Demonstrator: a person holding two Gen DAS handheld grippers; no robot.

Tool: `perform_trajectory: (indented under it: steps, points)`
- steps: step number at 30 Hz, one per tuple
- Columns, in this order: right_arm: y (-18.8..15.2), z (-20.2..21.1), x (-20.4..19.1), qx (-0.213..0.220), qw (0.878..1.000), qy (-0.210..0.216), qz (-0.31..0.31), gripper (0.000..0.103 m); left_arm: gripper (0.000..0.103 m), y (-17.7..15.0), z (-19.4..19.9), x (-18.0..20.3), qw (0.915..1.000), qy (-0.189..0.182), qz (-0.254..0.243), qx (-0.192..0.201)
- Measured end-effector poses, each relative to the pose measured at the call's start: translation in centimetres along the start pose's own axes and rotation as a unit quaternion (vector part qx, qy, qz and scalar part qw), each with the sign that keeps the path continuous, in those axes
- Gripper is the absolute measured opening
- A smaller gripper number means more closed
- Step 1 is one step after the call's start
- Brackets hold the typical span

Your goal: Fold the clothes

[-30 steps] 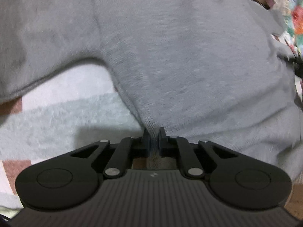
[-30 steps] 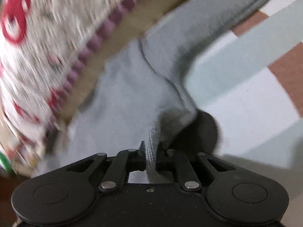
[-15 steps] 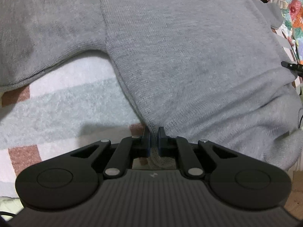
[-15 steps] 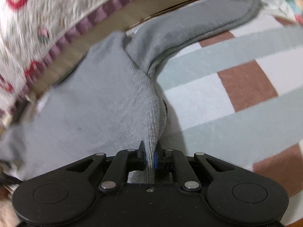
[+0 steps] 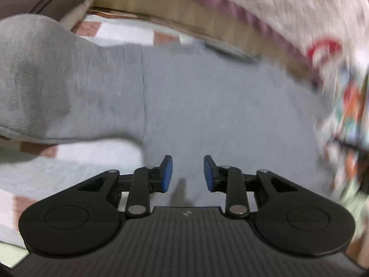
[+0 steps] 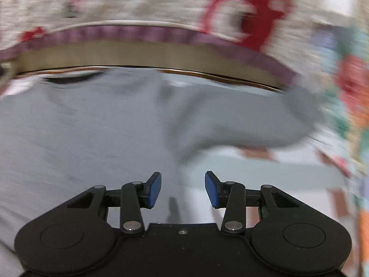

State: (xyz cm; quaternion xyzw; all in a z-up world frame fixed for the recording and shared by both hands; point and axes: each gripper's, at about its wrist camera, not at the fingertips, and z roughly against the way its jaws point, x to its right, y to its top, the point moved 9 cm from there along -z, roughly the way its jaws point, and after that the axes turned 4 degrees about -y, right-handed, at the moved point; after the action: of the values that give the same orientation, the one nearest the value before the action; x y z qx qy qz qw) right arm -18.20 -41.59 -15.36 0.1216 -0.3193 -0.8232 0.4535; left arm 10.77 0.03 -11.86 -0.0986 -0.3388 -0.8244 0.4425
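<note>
Both grippers let go of the grey sweater

The left gripper (image 5: 188,173) and right gripper (image 6: 183,189) have just been opening, nothing between them. The grey sweater (image 5: 207,106) lies flat on the checked blanket (image 5: 76,159) below.

checked blanket (image 5: 96,154) | patterned quilt (image 6: 138,2) | brown board edge (image 6: 115,54)

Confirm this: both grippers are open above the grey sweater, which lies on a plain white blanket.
Not plain white. The left wrist view shows the blanket with pale blue, white and brown blocks. The rest stands: left gripper and right gripper are open above the grey sweater.
</note>
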Motion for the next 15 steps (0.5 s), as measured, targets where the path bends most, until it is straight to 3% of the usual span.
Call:
perform_trajectory:
  steps: [2,4,8,11,13,15]
  points:
    - [2.4,-1.7,-4.2,0.001,0.998,0.049,0.031,0.047,0.028,1.9,-1.5,0.2,0.9991,0.033,-0.010,0.026]
    - [5.0,-3.6,-9.3,0.012,0.993,0.096,0.064,0.047,0.028,4.1,-3.9,1.8,0.9975,0.043,-0.026,0.048]
    - [8.4,-7.8,-18.1,-0.002,0.982,0.179,0.057,0.048,0.028,5.9,-8.2,2.0,0.9956,0.079,-0.004,0.049]
    - [9.1,-10.9,-23.6,-0.011,0.977,0.200,0.078,0.046,0.029,4.5,-9.6,-0.1,0.9901,0.139,0.001,0.018]
    - [9.0,-12.1,-25.1,0.004,0.978,0.179,0.105,0.048,0.025,2.8,-9.7,-1.7,0.9821,0.188,0.005,-0.006]
    - [9.3,-12.8,-26.1,0.020,0.978,0.166,0.121,0.055,0.027,2.5,-9.2,-2.2,0.9816,0.191,0.011,-0.003]
